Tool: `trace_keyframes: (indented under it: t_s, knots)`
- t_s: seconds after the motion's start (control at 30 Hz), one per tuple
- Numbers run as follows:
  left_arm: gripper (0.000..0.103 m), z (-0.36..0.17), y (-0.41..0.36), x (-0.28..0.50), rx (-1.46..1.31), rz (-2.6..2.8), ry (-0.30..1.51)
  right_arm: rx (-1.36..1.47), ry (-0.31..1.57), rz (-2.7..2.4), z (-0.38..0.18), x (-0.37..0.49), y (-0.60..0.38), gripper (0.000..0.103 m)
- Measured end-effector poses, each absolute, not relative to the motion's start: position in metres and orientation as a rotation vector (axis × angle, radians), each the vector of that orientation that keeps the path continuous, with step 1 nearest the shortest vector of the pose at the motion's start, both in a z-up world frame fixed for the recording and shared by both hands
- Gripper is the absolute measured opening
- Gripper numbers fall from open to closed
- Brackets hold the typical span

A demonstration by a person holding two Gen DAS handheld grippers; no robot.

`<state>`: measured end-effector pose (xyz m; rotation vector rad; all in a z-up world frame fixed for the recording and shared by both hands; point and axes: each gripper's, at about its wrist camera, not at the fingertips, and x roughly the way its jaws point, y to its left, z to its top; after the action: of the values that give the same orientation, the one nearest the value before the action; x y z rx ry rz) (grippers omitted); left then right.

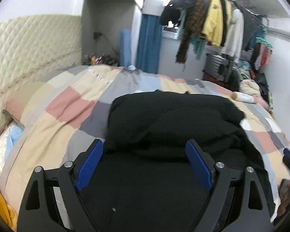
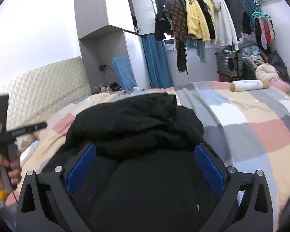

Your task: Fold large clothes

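Both grippers' fingers spread wide, left gripper (image 1: 144,164), right gripper (image 2: 145,167), over black garment (image 2: 135,125), bare patchwork bed (image 2: 261,119) beyond its right edge.

A bulky black garment (image 2: 137,127) lies folded in a heap on the bed.

Your black garment (image 2: 133,127) lies on a quilt (image 2: 261,127) checked in pink, cream, grey, pale blue and white. Both grippers, left (image 1: 144,148) and right (image 2: 145,150), are black with ribbed blue pads (image 1: 89,166). At ten o'clock you have a cream, diamond-quilted headboard (image 2: 38,85). At twelve o'clock hangs a blue curtain (image 2: 154,61); at one o'clock, a yellow fleece jacket (image 2: 195,19), a brown houndstooth scarf (image 2: 178,29) and a white hoodie (image 2: 223,23).
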<state>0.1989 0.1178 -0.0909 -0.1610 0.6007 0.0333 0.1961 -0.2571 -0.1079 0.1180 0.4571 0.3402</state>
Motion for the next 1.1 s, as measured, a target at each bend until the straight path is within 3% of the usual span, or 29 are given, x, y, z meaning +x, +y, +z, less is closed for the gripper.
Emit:
trace_keyframes:
  t_s: [0.27,0.5,0.57,0.67,0.77,0.83,0.93,1.1]
  knots:
    - [0.094,-0.146,0.146,0.257,-0.169,0.145,0.751,0.191,0.549,0.304,-0.130,0.311,-0.257,0.102]
    - [0.099,-0.194,0.151,0.290,-0.138,0.175,0.857,0.241,0.566,0.301,-0.148,0.359,-0.262,0.093]
    - [0.100,-0.201,0.149,0.298,-0.124,0.174,0.866,0.213,0.573,0.305,-0.154,0.368,-0.259,0.078]
    - [0.100,-0.207,0.149,0.306,-0.093,0.217,0.832,0.198,0.621,0.347,-0.168,0.380,-0.251,0.072]
    - [0.100,-0.208,0.155,0.312,-0.132,0.230,0.810,0.150,0.617,0.379,-0.175,0.377,-0.239,0.050]
    - [0.100,-0.207,0.159,0.315,-0.154,0.244,0.794,0.122,0.584,0.389,-0.171,0.368,-0.232,0.028]
    - [0.100,-0.206,0.169,0.314,-0.190,0.285,0.782,0.111,0.536,0.425,-0.156,0.354,-0.225,0.020]
    - [0.100,-0.203,0.196,0.308,-0.284,0.336,0.757,0.152,0.518,0.467,-0.144,0.342,-0.219,0.018]
